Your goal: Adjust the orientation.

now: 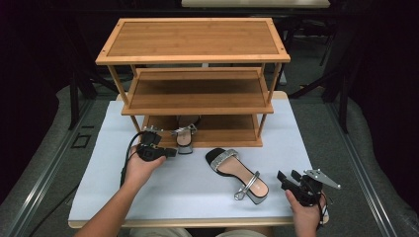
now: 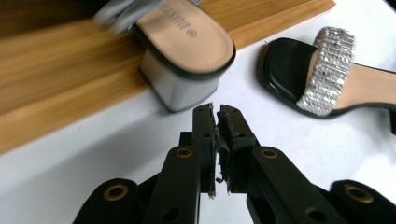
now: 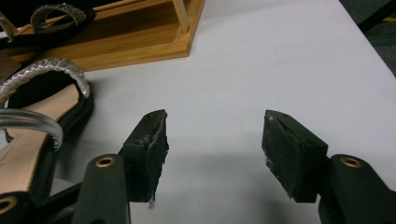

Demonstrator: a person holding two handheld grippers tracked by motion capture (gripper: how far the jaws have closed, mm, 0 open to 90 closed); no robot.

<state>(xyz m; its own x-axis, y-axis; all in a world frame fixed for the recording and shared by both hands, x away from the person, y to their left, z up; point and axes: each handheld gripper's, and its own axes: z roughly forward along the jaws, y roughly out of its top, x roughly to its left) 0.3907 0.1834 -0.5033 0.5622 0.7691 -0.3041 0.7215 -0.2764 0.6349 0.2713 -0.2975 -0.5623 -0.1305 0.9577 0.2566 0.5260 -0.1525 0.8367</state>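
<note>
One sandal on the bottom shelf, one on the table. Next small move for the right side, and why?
Probably ease the right hand-held gripper forward-left to the heel end of the sandal on the table and close on it. Its jaws stand wide open with nothing between them, and that sandal lies just beside it. The left hand-held gripper is shut, just clear of the heel of the sandal on the shelf.

Both forearms are bare, with no sleeve in sight. The left gripper (image 1: 170, 152) is black, and a black cable loops from it. The right gripper (image 1: 288, 177) is black too and carries a grey three-cornered plate (image 1: 322, 178) on top. Up close, the jaws are matte black bars with brass-ringed screw holes — their rubber pads (image 3: 157, 144) worn and frayed at the edges.
</note>
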